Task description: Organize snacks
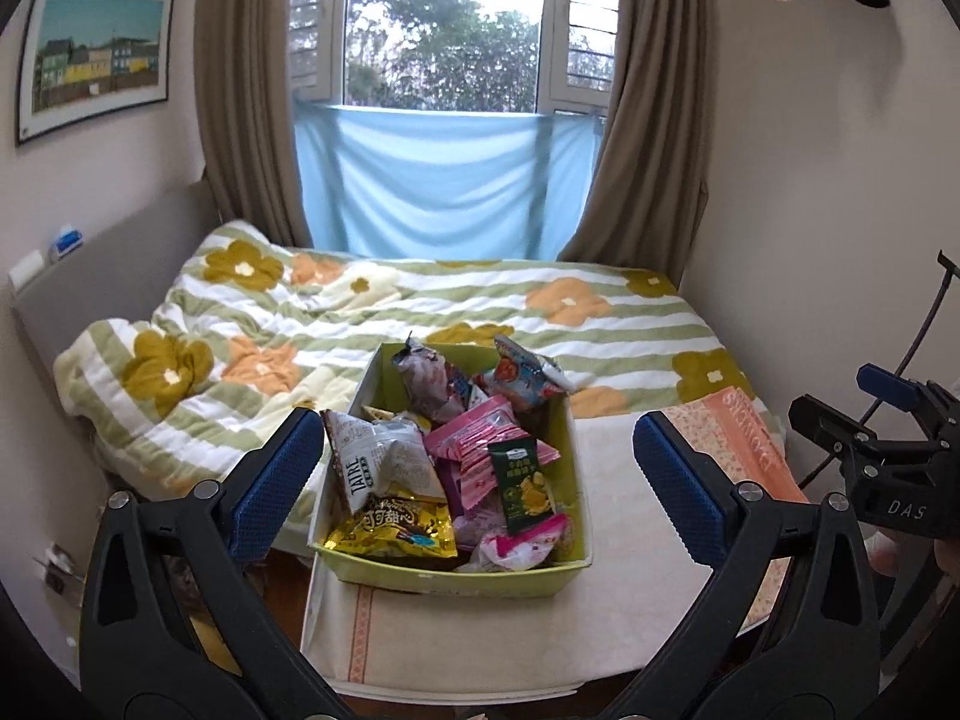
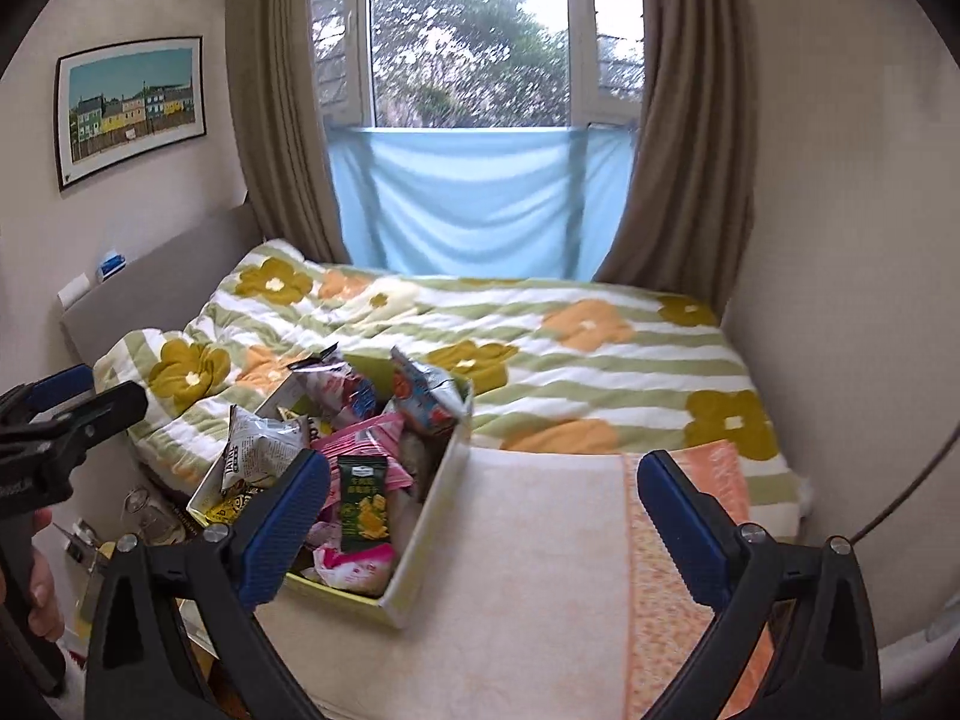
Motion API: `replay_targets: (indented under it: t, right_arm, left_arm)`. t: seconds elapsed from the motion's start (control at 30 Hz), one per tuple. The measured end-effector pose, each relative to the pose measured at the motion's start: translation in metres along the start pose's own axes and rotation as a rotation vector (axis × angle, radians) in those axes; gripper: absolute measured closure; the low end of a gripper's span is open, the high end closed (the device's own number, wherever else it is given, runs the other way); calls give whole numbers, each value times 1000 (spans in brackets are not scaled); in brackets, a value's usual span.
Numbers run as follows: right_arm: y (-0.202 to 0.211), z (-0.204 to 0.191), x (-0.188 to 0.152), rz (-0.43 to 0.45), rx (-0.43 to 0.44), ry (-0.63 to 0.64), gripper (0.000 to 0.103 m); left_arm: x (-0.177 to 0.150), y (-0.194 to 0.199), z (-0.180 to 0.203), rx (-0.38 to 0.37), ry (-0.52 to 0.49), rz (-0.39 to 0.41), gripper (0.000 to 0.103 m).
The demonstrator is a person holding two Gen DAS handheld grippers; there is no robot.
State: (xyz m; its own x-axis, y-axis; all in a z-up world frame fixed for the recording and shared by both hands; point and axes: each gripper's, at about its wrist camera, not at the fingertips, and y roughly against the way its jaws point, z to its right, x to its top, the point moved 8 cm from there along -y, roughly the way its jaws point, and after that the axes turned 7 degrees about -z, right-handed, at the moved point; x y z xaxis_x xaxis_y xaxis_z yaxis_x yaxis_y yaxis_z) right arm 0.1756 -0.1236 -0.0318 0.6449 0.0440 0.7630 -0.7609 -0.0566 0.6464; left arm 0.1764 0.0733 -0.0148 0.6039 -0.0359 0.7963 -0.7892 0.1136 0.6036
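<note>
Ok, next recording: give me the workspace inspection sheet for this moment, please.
Surface: cream towel laid over the foot of the bed, orange patterned edge to one side.
Job's things: green box on the towel, piled with snack packets, a dark green packet upright among them.
Clutter: nothing seen on the towel outside the box.
Grippers: left hand-held gripper open, empty; right hand-held gripper open, empty.
Cables: thin dark cable by the right-hand wall.
Surroundings: flowered quilt, window with brown curtains, framed picture.
</note>
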Motion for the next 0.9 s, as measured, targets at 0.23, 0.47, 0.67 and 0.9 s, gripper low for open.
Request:
replay_targets:
  t: [0.23, 0.47, 0.67, 0.9]
  right_arm:
    - [44, 17, -32, 41, -105, -13, 1]
    - [53, 29, -56, 27, -107, -55, 1]
    - [62, 34, -60, 36, -109, -72, 1]
    - [62, 34, -58, 46, -104, -76, 1]
  left_arm:
    - [-34, 35, 20, 24, 15, 10, 0]
    - [-50, 46, 31, 20, -13, 21, 0]
    - [-50, 47, 37, 21, -37, 19, 0]
    - [-47, 46, 40, 18, -45, 26, 0]
